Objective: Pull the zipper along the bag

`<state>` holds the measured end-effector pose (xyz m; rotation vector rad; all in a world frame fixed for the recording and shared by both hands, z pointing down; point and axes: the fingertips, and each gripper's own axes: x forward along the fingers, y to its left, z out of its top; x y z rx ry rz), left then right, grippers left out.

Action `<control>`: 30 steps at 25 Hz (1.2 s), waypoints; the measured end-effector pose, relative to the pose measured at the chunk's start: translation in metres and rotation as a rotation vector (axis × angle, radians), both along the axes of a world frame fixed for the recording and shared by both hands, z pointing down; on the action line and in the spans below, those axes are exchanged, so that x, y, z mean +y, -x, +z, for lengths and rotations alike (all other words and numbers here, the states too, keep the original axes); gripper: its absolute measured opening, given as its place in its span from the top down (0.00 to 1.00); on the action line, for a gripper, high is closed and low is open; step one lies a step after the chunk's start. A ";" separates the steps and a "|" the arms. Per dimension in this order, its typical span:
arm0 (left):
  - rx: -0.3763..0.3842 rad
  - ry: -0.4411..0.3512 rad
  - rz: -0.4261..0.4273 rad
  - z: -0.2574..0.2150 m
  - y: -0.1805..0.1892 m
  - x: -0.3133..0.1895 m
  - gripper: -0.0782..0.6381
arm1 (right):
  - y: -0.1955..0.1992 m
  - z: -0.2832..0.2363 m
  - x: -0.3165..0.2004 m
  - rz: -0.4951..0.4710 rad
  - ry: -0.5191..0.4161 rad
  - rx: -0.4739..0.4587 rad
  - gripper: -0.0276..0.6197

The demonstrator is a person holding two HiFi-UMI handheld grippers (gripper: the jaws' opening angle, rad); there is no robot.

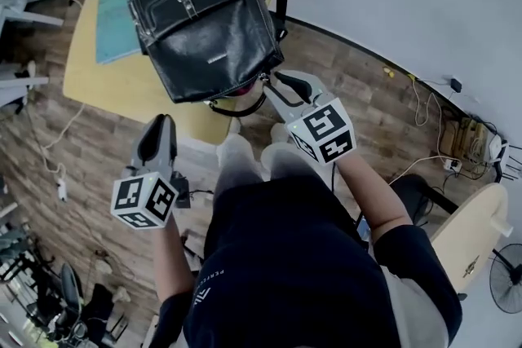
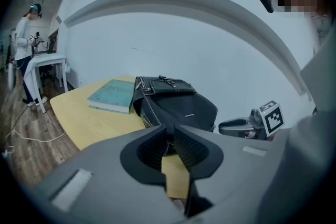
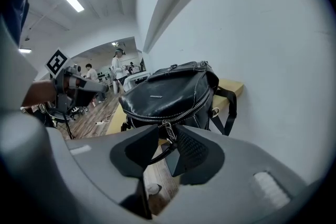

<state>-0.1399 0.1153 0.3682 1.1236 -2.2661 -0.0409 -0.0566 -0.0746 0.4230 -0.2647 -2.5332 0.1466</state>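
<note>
Bag [image 1: 212, 20]: black, glossy, lying on the light wooden table [image 1: 122, 85] in the upper centre of the head view, with its buckled flap toward the top of the frame. One corner overhangs the table's near edge. A teal book [image 1: 118, 12] lies flat on the table just left of the bag.

Zipper [image 3: 194, 105]: a silver line of teeth curving round the bag's side, seen at centre in the right gripper view. The metal zipper pull [image 3: 168, 131] hangs down from it at the bag's lower edge. A black strap [image 3: 231, 107] droops off the bag's right side.

Right gripper [image 3: 167, 136]: claw spread wide. The zipper pull hangs in line with the gap at the jaw tips, and the pads are not pinching it. In the head view this gripper sits right of centre, tips at the bag's lower right corner, marker cube [image 1: 325, 130] toward the person.

Left gripper [image 2: 170, 131]: claw spread, nothing between the pads; only table edge shows through the gap, with the bag beyond the tips. In the head view it sits lower left, over the wood-plank floor [image 1: 73, 151] just short of the table edge and apart from the bag.
</note>
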 end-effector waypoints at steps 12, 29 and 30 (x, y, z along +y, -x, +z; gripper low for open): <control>0.051 0.035 0.094 0.011 0.037 0.000 0.81 | 0.024 0.011 0.008 -0.041 -0.104 0.013 0.81; 0.059 0.032 0.098 0.015 0.034 -0.009 0.82 | 0.021 0.015 0.011 -0.143 -0.227 0.082 0.87; 0.057 0.029 0.098 0.016 0.034 -0.010 0.82 | 0.020 0.014 0.011 -0.139 -0.223 0.085 0.87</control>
